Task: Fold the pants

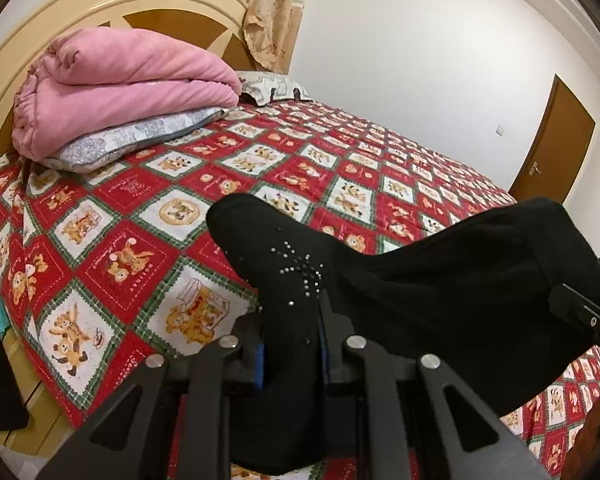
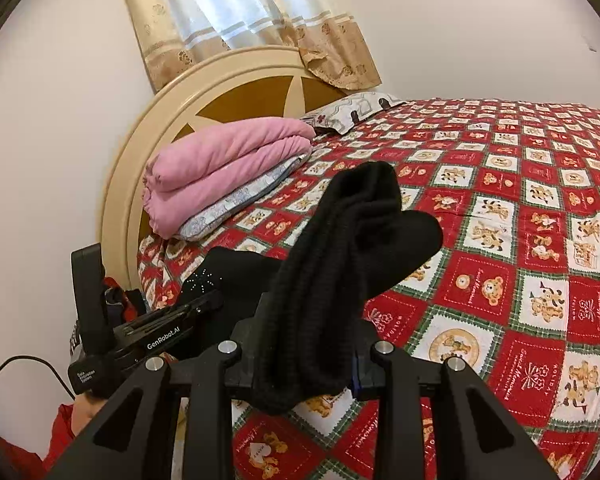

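Observation:
The black pants (image 1: 440,296) hang in the air above the bed, stretched between both grippers. In the left wrist view my left gripper (image 1: 292,344) is shut on one end of the pants, where a star of small rhinestones (image 1: 300,276) shows. In the right wrist view my right gripper (image 2: 308,344) is shut on a thick ribbed bunch of the black pants (image 2: 340,248), which drapes over its fingers. The left gripper (image 2: 204,304) appears at the lower left of that view, clamped on the rhinestone end. The right gripper's body (image 1: 592,312) shows at the right edge of the left wrist view.
The bed carries a red, white and green bear-print quilt (image 2: 520,240). A folded pink blanket (image 1: 120,84) lies on a grey-patterned pillow (image 1: 140,140) by the round headboard (image 2: 228,92). A second pillow (image 2: 352,112) lies further back. A brown door (image 1: 556,148) stands at the far right.

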The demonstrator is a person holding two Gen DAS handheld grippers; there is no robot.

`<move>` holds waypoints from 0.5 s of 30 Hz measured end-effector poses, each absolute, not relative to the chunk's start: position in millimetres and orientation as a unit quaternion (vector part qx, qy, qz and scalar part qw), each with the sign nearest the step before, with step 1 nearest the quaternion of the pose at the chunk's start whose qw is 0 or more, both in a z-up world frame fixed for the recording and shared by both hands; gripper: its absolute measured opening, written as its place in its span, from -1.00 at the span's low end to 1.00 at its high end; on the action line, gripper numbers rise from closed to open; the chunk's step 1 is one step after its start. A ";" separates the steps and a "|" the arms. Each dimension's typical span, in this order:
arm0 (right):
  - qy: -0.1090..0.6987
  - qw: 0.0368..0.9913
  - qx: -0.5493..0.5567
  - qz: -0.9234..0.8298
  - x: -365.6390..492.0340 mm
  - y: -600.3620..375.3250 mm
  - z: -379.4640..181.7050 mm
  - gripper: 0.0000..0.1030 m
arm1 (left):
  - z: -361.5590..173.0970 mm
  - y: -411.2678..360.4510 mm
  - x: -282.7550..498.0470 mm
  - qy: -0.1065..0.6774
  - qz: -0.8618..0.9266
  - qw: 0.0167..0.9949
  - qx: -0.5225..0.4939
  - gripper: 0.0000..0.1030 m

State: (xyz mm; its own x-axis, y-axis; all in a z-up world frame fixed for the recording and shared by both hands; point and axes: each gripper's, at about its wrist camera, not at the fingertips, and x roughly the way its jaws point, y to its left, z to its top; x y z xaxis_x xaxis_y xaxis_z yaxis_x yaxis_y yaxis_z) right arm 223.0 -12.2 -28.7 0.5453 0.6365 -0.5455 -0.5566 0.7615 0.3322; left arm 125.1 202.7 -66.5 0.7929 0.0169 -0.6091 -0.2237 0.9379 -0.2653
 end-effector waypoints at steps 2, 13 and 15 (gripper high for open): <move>0.339 0.877 0.066 0.335 227.1 -16.8 -32.5 -0.38 | -68.0 201.6 128.1 0.318 0.061 0.932 -0.164 -0.61; 0.334 0.868 0.071 0.360 247.6 2.9 -25.4 -0.38 | -58.6 217.5 135.0 0.310 0.082 0.933 -0.164 -0.62; 0.332 0.867 0.067 0.366 253.3 12.3 -23.0 -0.38 | -55.5 224.5 135.3 0.305 0.096 0.934 -0.160 -0.62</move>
